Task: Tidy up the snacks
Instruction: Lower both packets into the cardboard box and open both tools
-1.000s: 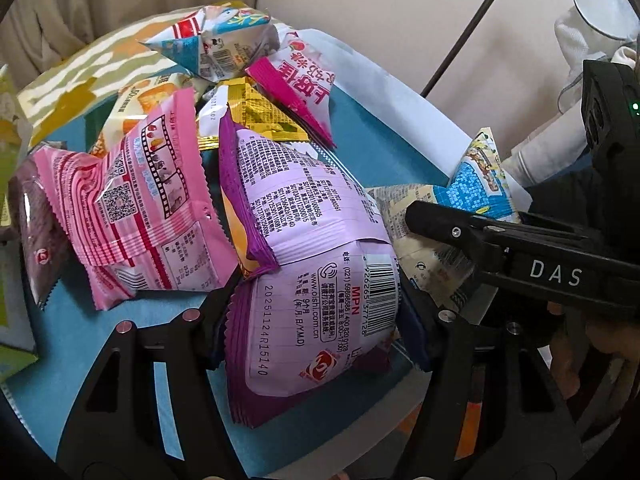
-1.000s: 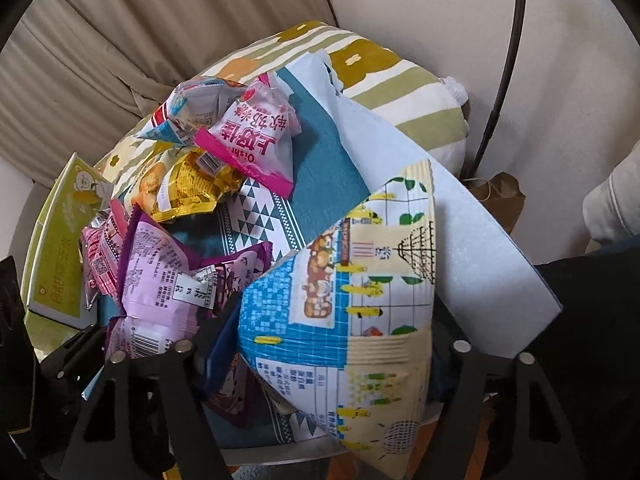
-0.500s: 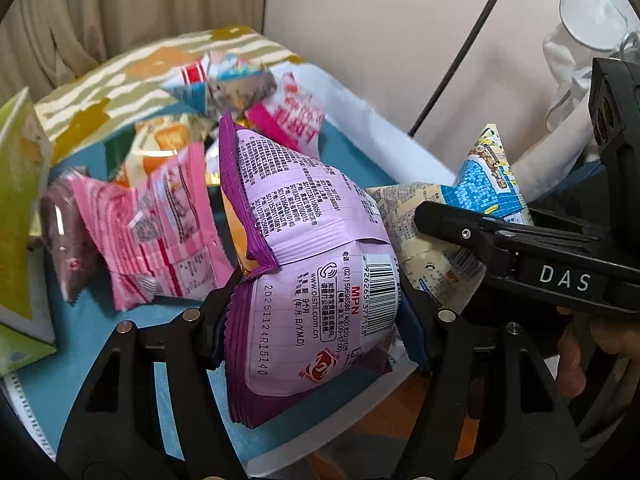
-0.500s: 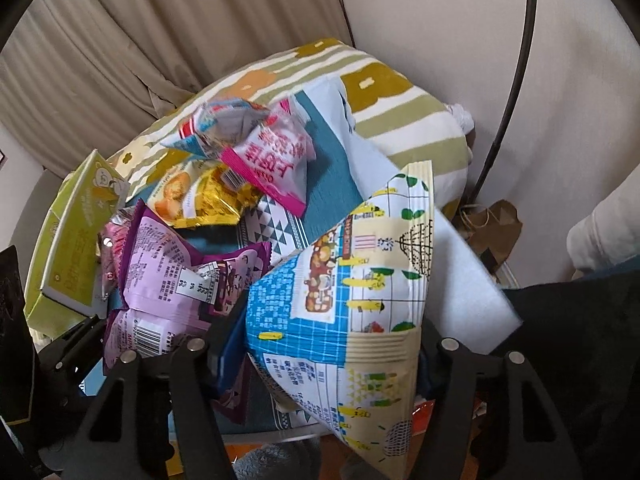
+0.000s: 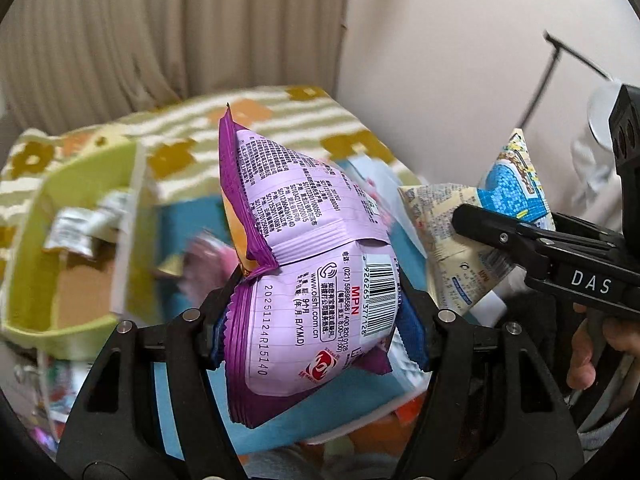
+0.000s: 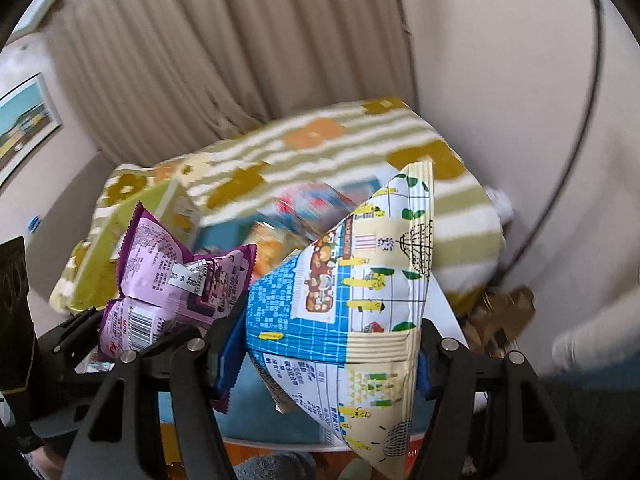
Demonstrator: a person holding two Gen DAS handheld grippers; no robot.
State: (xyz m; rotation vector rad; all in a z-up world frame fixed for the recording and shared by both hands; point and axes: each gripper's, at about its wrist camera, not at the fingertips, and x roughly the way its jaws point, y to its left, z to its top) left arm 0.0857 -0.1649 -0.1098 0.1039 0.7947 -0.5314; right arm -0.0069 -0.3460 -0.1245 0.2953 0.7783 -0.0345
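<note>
My left gripper (image 5: 316, 312) is shut on a purple snack bag (image 5: 312, 264) with a barcode, held up in the air. It also shows in the right wrist view (image 6: 172, 284), at the left. My right gripper (image 6: 324, 352) is shut on a blue, white and cream snack bag (image 6: 352, 300), also lifted. That bag shows in the left wrist view (image 5: 472, 232), clamped in the right gripper's black fingers (image 5: 516, 240). A green cardboard box (image 5: 76, 232) stands open at the left, with a silver packet (image 5: 88, 224) inside.
A blue cloth (image 5: 192, 220) covers the table below, with blurred snack bags (image 6: 304, 208) on it. A striped cushion (image 6: 320, 148) lies behind, before a beige curtain (image 6: 224, 48). A wall and a thin black cable (image 6: 576, 152) are at the right.
Both grippers have risen with their bags and tilted upward. The table and loose snacks have dropped lower in view. The green box has come into view at the left.
</note>
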